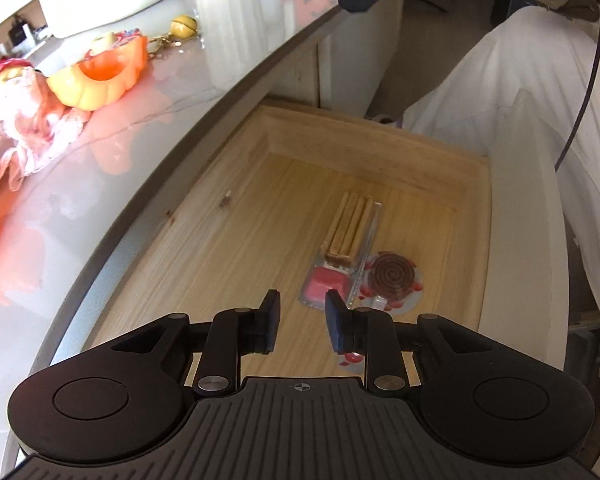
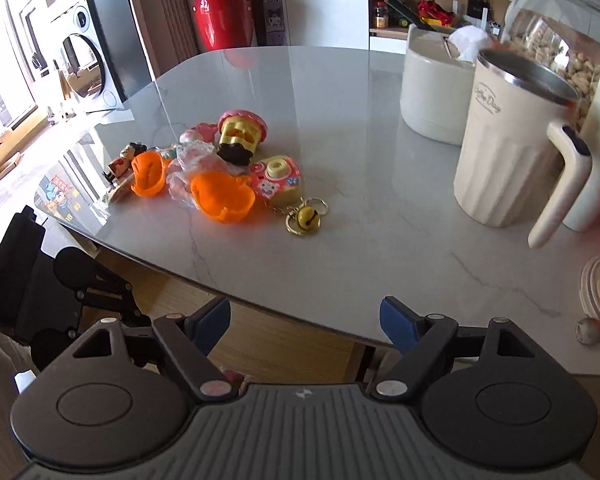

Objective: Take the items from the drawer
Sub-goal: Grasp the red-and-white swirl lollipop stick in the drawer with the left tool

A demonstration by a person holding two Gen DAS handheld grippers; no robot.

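Note:
The wooden drawer (image 1: 228, 240) stands pulled out under the table edge. On its floor lie a clear blister pack (image 1: 342, 248) with tan sticks and a pink block, and a brown spiral sweet (image 1: 392, 276) in a clear wrapper beside it. My left gripper (image 1: 302, 326) hovers open just above the near end of the pack, nothing between its fingers. My right gripper (image 2: 306, 326) is open and empty at the table's rim, over the drawer. The left gripper's body (image 2: 40, 296) shows at the lower left of the right wrist view.
On the grey marble table (image 2: 340, 248) lie orange capsule halves (image 2: 220, 196), a toy camera (image 2: 278, 178), a yellow bell keyring (image 2: 306, 216) and small figures. A cream jug (image 2: 512, 148), a white pot (image 2: 432, 88) and a nut jar (image 2: 560, 40) stand at right. A person's white-clad leg (image 1: 520, 92) is beside the drawer.

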